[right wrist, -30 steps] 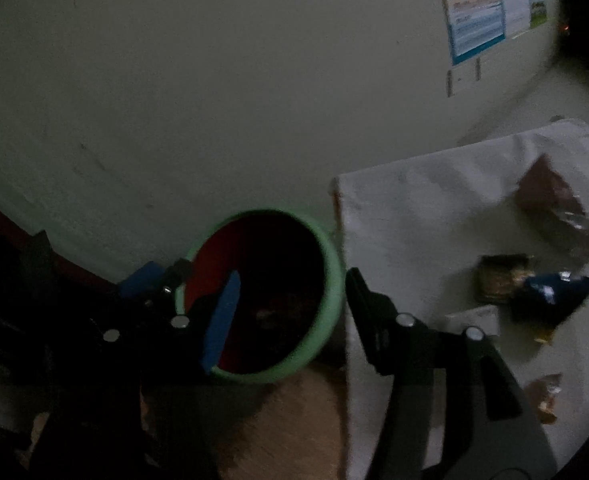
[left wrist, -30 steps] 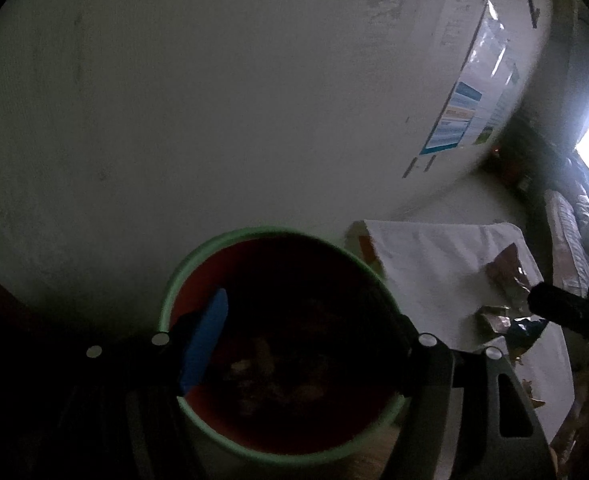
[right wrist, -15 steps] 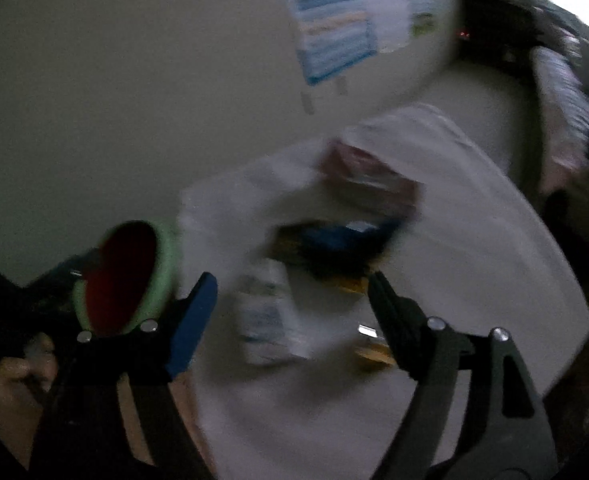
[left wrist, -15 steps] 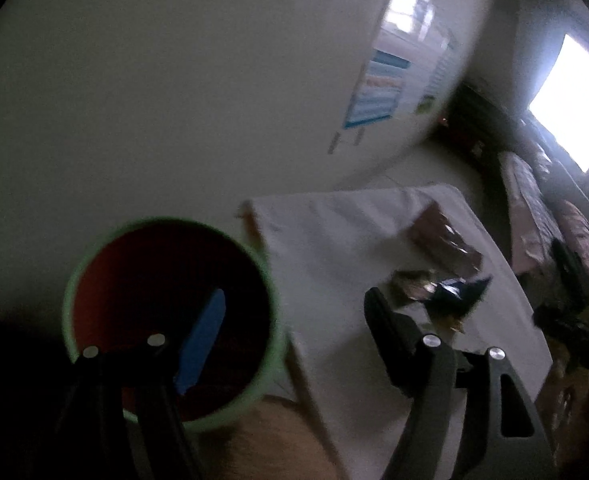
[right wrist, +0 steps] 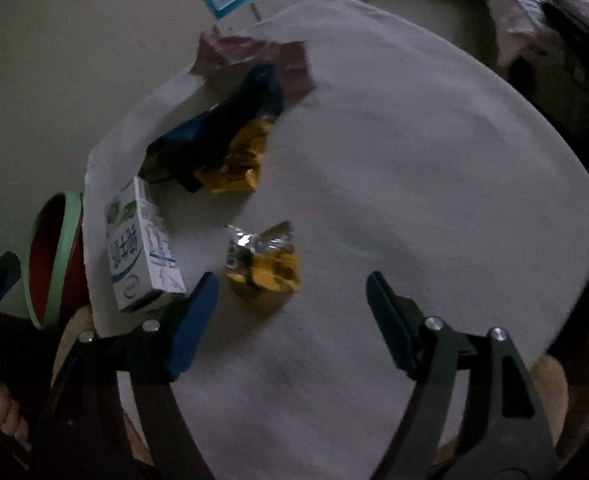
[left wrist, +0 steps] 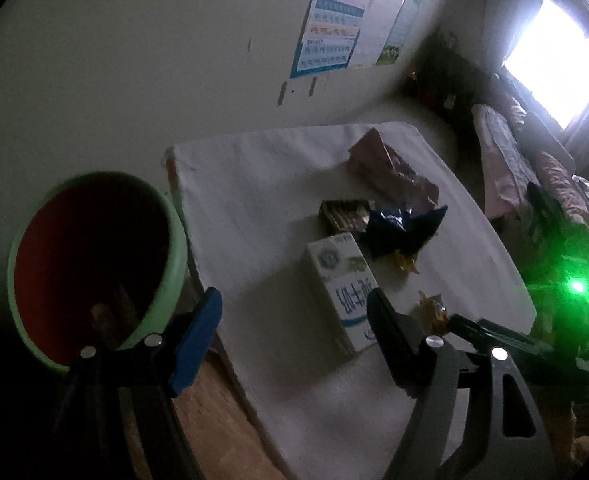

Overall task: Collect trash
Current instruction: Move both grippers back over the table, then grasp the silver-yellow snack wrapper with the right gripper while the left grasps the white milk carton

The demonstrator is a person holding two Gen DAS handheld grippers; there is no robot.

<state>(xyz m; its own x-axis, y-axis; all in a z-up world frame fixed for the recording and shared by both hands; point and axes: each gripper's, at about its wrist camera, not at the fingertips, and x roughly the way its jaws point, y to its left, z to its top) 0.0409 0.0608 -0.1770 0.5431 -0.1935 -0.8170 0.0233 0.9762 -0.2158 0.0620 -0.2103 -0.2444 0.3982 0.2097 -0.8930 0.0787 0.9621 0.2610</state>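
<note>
A green-rimmed bin with a red inside (left wrist: 94,256) stands left of a white-clothed table (left wrist: 254,208); it also shows in the right wrist view (right wrist: 54,256). On the cloth lie a white milk carton (left wrist: 340,284) (right wrist: 138,248), a dark blue wrapper (left wrist: 402,228) (right wrist: 218,124), a brown bag (left wrist: 390,168) (right wrist: 254,60), a gold wrapper (left wrist: 344,212) (right wrist: 234,160) and a crumpled yellow-silver wrapper (right wrist: 262,260) (left wrist: 430,312). My left gripper (left wrist: 294,332) is open and empty, just before the carton. My right gripper (right wrist: 292,312) is open and empty, just before the crumpled wrapper.
A poster (left wrist: 334,36) hangs on the wall behind the table. A bright window (left wrist: 554,64) and a bed with bedding (left wrist: 534,176) lie at the right. A green light (left wrist: 576,286) glows at the right edge. Bare wooden tabletop (left wrist: 214,420) shows beside the cloth.
Both grippers have swung right, from over the bin to the trash on the cloth. The left now faces the carton, the right the crumpled wrapper. Both stayed open.
</note>
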